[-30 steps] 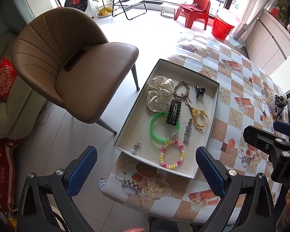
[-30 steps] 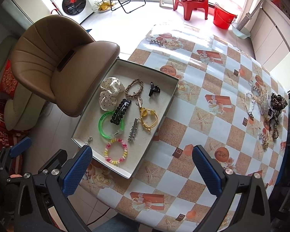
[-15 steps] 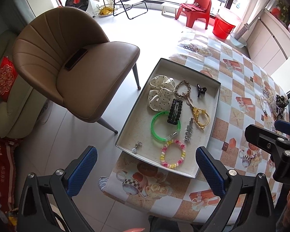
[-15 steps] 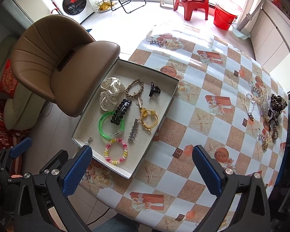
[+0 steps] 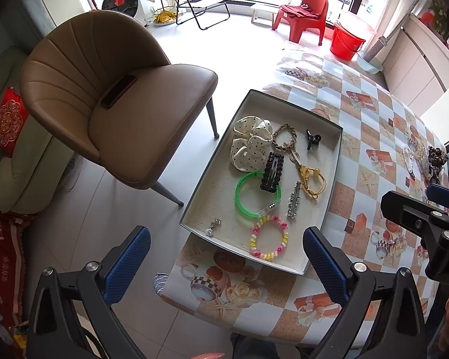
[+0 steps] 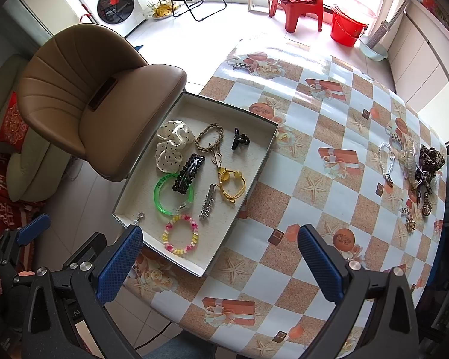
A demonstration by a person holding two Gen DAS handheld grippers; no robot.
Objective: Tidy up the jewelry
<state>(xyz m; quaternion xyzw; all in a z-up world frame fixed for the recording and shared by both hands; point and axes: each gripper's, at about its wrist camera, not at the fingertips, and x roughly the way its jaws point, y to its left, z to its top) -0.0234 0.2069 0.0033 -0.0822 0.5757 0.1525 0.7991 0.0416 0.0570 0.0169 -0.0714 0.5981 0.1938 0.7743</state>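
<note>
Nine small accessories lie in the shallow grey box lid (image 6: 254, 173), which sits at the edge of the table (image 6: 329, 119) nearest the tan leather chair (image 6: 98, 95). At the lid's far end rest a cream scrunchie with black dots (image 6: 172, 145), a braided tan hair tie (image 6: 210, 137) and a small black claw clip (image 6: 239, 139). Toward the lid's middle, a black beaded snap clip (image 6: 188, 173) lies across a translucent green bangle (image 6: 172, 196), beside a yellow elastic with beads (image 6: 232, 185) and a silver toothed clip (image 6: 208, 202). At the lid's near end sit a pink-and-yellow beaded bracelet (image 6: 181, 234) and a tiny silver charm (image 6: 139, 217) by the corner.

Well apart from the lid, at the table's opposite edge, is a loose heap of jewelry (image 6: 416, 176): a clear bead strand, a leopard-print scrunchie, and other pieces too tangled to tell.

Both tools hang above the table holding nothing. The left gripper (image 5: 224, 266) has its blue-padded fingers spread wide over the lid's near end; the right gripper (image 6: 221, 264) is likewise spread wide, just beside the lid's near corner.
</note>
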